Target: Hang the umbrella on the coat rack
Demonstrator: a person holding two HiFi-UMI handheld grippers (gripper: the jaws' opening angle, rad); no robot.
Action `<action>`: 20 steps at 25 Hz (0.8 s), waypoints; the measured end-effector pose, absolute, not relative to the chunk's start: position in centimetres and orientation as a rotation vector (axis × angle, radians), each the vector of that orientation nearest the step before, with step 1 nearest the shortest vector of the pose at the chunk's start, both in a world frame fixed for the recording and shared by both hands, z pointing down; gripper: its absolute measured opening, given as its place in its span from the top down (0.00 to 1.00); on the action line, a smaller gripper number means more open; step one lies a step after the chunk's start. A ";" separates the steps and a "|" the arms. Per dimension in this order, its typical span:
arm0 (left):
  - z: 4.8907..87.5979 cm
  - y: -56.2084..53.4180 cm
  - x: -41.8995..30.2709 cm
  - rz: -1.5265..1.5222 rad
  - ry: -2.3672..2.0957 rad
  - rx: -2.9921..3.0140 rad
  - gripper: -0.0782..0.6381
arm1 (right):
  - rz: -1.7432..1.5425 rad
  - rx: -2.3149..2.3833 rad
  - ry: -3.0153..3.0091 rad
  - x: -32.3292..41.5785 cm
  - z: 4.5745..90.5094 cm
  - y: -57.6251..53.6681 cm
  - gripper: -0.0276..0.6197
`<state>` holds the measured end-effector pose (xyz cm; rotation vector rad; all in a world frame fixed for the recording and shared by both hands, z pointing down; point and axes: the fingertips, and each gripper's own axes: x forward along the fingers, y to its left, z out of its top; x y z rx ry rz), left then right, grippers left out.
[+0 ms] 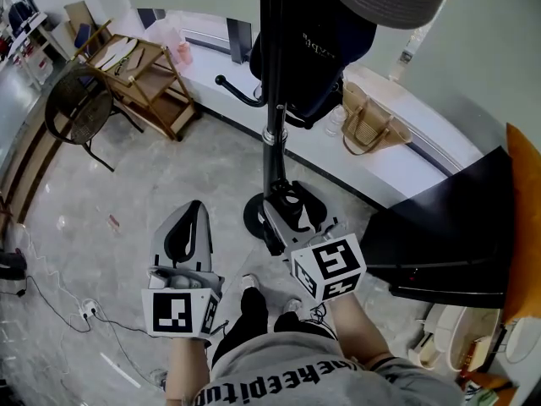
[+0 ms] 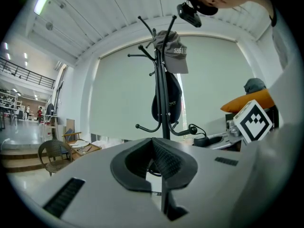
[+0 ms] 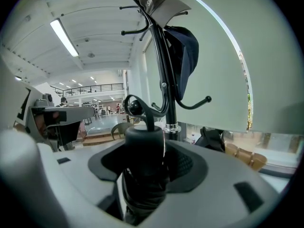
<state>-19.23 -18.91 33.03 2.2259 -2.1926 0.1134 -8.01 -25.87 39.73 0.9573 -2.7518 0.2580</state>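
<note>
Matt plastic, glossy black metal, polished floor

The left gripper point(image 2: 159, 163) and right gripper point(image 3: 145, 163) have smooth matt grey plastic shells with black, finely ribbed, rubbery-looking pads. The umbrella point(image 3: 142, 144) has a smooth matt black handle over creased black cloth. The coat rack point(image 1: 272, 74) is glossy black metal with a bright chrome collar; a grey cloth cap point(image 3: 159, 4) hangs on it. The floor point(image 1: 169, 176) is pale, marbled and shiny. The chair point(image 1: 80, 112) is dark wicker, the trolley point(image 1: 144, 83) bare wood, and the bag point(image 1: 372, 125) tan woven straw.

Left gripper point(image 1: 193, 214) low, jaws together, empty; right gripper point(image 1: 292, 227) beside it, jaws tight on umbrella point(image 3: 142, 151)
</note>
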 end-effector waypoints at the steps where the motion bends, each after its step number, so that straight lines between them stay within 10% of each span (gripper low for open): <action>1: 33.1 -19.0 -19.3 0.113 -2.192 2.225 0.87 | 0.260 0.959 -2.749 -8.0 39.8 -26.0 0.59; 20: 33.7 -20.1 -20.3 0.114 -2.179 2.210 0.87 | 0.248 1.003 -2.754 -8.6 39.7 -27.9 0.55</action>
